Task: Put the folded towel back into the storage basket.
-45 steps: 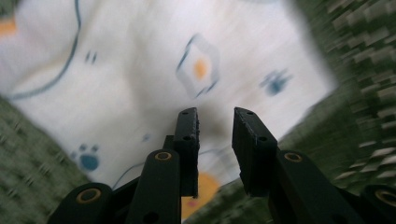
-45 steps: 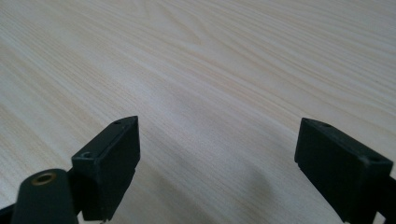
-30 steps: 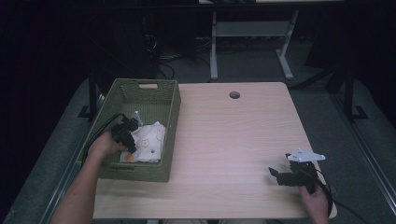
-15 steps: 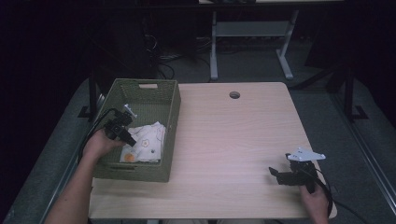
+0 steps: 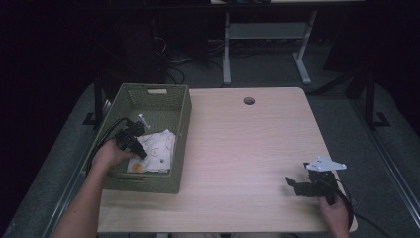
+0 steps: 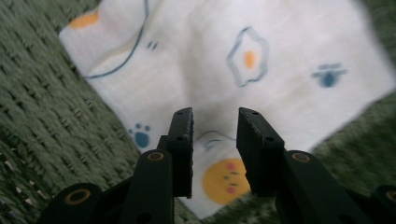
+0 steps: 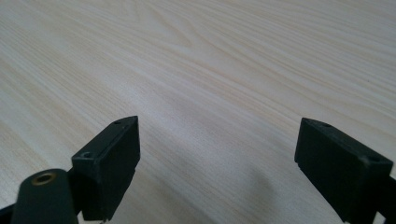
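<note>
Dark room surrounds my pale wooden tabletop. At its left sits a green woven basket holding the printed white cloth; my left claw hovers above it, jaws just opening, gripping nothing. My right claw gapes wide, empty.

No words or numbers are showing anywhere. The cloth is showing just little pictures: a fried egg, blue paws and an orange face. Nothing is printed on the basket or table.
</note>
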`<state>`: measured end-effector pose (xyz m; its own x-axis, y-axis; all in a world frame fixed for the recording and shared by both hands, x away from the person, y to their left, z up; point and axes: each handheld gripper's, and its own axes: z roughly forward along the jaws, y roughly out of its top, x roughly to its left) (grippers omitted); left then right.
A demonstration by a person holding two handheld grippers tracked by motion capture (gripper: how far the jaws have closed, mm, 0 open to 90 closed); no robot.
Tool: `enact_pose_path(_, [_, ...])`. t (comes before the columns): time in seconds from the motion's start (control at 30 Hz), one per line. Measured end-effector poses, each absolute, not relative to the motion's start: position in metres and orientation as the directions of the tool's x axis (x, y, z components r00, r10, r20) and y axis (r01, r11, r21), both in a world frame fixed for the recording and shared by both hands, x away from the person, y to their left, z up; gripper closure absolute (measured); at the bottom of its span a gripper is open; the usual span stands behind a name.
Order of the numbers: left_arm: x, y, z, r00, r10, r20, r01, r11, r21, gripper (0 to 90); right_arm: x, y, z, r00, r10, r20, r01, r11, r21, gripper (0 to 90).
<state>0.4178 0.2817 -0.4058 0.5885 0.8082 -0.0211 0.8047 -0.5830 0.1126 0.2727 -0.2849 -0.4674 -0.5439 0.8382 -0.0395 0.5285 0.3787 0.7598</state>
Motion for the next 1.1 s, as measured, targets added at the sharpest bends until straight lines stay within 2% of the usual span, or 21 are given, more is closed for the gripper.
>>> enact_pose_path(0.17, [0.421, 0.286, -0.421, 0.588, 0.809, 0.014, 0.808, -0.588, 0.032, 65.6, 0.273, -0.285, -0.467, -0.541, 0.84, -0.038, 0.531, 0.376, 0.759, 13.9])
enact_pose_path(0.27, [0.42, 0.289, -0.416, 0.579, 0.816, -0.002, 0.813, -0.577, 0.08, 65.4, 0.273, -0.285, -0.468, -0.542, 0.84, -0.037, 0.534, 0.378, 0.756, 13.9])
enact_pose_path(0.57, [0.4, 0.291, -0.372, 0.561, 0.827, -0.048, 0.797, -0.523, 0.303, 62.1, 0.273, -0.283, -0.468, -0.548, 0.836, -0.035, 0.532, 0.38, 0.757, 13.9])
enact_pose_path(1.1, [0.369, 0.265, -0.343, 0.59, 0.804, -0.079, 0.733, -0.492, 0.469, 55.1, 0.274, -0.281, -0.469, -0.559, 0.828, -0.038, 0.522, 0.388, 0.76, 13.9])
